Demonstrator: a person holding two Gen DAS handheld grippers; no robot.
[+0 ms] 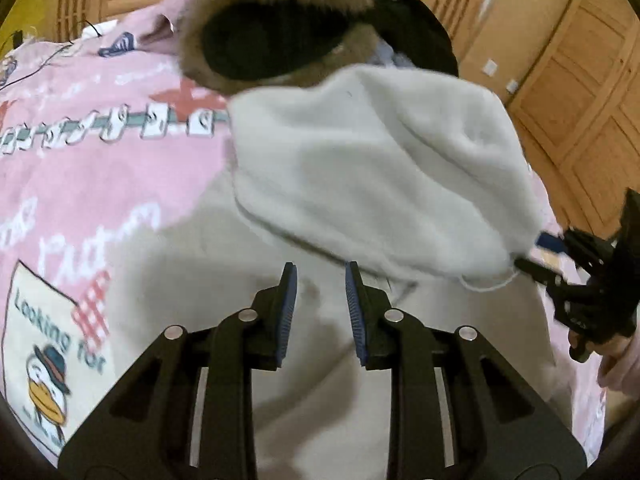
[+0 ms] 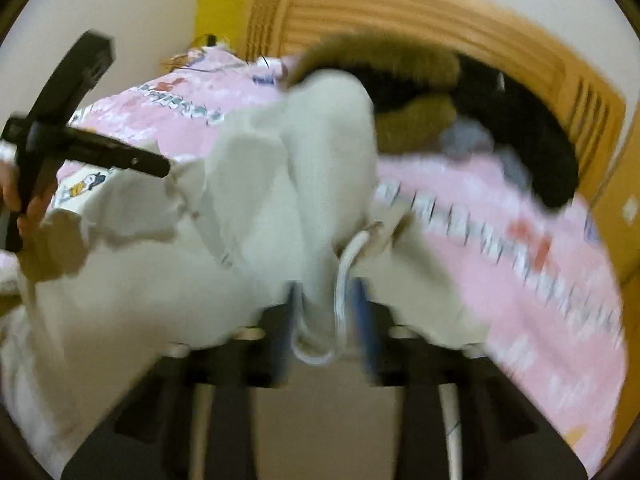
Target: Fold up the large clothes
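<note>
A large cream-white fleecy garment point(image 1: 360, 168) lies on a pink printed bedspread point(image 1: 100, 152). My left gripper point(image 1: 320, 280) is open and empty just above the garment's flat lower part. My right gripper point(image 2: 328, 300) is shut on a bunched edge of the garment point(image 2: 280, 200), with a white drawstring point(image 2: 344, 280) caught between its pads, and lifts that part. In the left wrist view the right gripper point(image 1: 524, 262) holds the raised fold at the right. In the right wrist view, which is blurred, the left gripper point(image 2: 160, 166) is at the left over the cloth.
A black coat with a brown fur-trimmed hood point(image 1: 280, 28) lies at the head of the bed, by the wooden headboard point(image 2: 440, 12). Wooden wardrobe doors point(image 1: 580, 80) stand to the right. A thin black cable point(image 1: 52, 56) lies on the bedspread's far left.
</note>
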